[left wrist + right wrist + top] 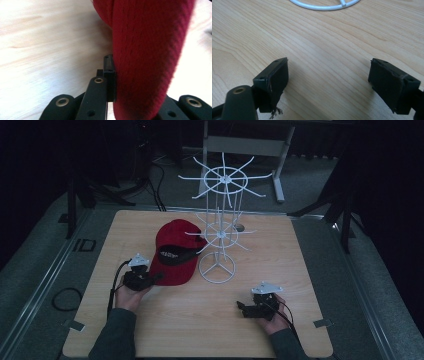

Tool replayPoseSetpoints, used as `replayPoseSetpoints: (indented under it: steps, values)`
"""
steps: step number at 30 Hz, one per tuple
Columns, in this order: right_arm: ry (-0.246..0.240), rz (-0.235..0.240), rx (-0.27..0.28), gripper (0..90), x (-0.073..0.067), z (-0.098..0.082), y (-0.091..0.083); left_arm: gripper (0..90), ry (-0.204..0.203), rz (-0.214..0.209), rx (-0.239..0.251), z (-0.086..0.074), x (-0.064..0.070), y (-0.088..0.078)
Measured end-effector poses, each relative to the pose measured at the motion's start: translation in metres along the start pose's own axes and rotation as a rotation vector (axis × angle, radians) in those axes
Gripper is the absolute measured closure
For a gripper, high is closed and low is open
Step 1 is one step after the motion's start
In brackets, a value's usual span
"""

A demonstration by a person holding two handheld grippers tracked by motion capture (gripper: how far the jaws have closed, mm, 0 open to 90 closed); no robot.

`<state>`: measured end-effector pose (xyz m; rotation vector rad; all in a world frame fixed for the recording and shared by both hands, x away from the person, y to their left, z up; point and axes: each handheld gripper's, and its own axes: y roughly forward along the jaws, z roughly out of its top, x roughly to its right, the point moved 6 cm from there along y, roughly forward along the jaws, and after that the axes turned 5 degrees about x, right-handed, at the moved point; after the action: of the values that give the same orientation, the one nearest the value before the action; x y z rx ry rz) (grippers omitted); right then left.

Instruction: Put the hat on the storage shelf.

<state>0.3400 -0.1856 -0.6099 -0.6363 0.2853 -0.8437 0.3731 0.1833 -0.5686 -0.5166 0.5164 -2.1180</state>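
Note:
A red cap (175,247) with a black front patch lies on the wooden table (150,330), left of a white wire display stand (219,235). My left gripper (156,279) is at the cap's near left edge, shut on the red brim. In the left gripper view the red cap fabric (147,57) is squeezed between the jaws, pressed against the left pad (110,75). My right gripper (241,307) rests near the table's front right, open, with bare wood between its pads (275,80).
The stand's round white base (217,268) (324,5) sits just right of the cap, and its wire arms reach out over the cap's crown. Dark tripod legs and cables stand beyond the table's far edge. A cable loop (65,298) lies left of the table.

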Motion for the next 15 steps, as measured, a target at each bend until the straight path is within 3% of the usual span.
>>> replayPoseSetpoints:
  steps: [3, 15]
  values:
    - [0.000, 0.000, 0.000, 16.3, 0.000, 0.000, 0.000, 85.7, -0.014, 0.028, 0.013, 0.000, -0.003, -0.003]
    - [-0.001, 0.000, 0.001, 16.3, 0.000, 0.000, 0.000, 85.6, -0.024, 0.068, 0.043, 0.003, -0.009, -0.013]
